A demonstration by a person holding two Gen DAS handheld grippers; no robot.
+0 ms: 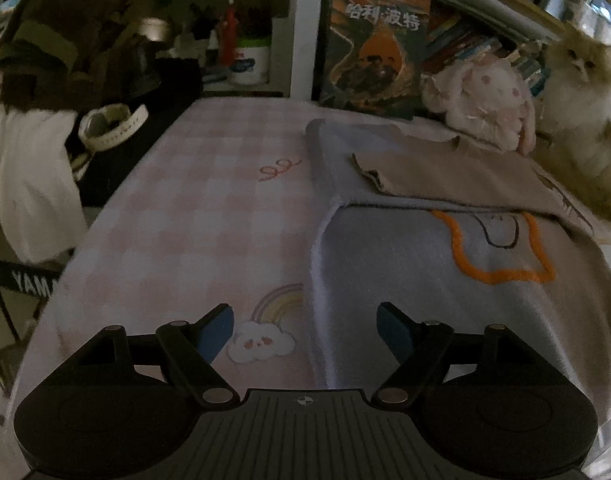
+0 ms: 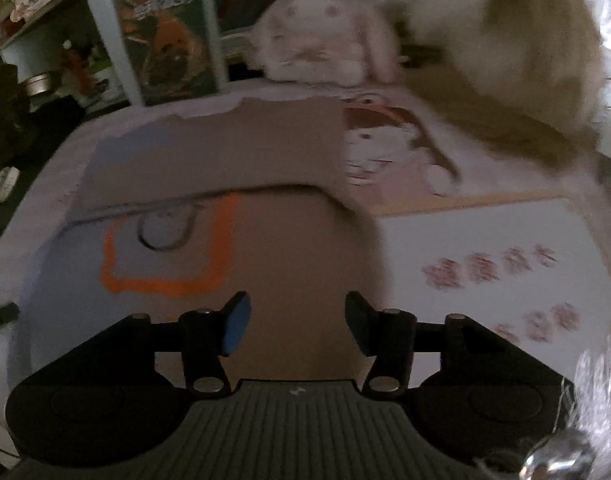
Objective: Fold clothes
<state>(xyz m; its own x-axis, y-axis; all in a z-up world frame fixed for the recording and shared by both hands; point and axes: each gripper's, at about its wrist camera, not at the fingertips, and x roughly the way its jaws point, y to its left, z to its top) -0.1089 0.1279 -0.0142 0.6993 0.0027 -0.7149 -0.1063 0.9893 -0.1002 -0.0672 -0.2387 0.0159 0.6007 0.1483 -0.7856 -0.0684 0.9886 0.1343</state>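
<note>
A lavender-grey garment (image 1: 405, 272) with an orange outline print lies flat on the pink checked bed sheet (image 1: 193, 216). A beige garment (image 1: 457, 178) lies folded across its far part. My left gripper (image 1: 305, 326) is open and empty, low over the garment's near left edge. In the right wrist view the same lavender garment (image 2: 69, 280) and beige garment (image 2: 233, 152) show. My right gripper (image 2: 295, 320) is open and empty above the beige cloth's near part.
A fluffy cat (image 1: 585, 120) sits at the far right of the bed, also in the right wrist view (image 2: 525, 60). A pink plush rabbit (image 1: 485, 108) and a book (image 1: 373, 48) stand at the back. Clothes hang at the left (image 1: 33, 152).
</note>
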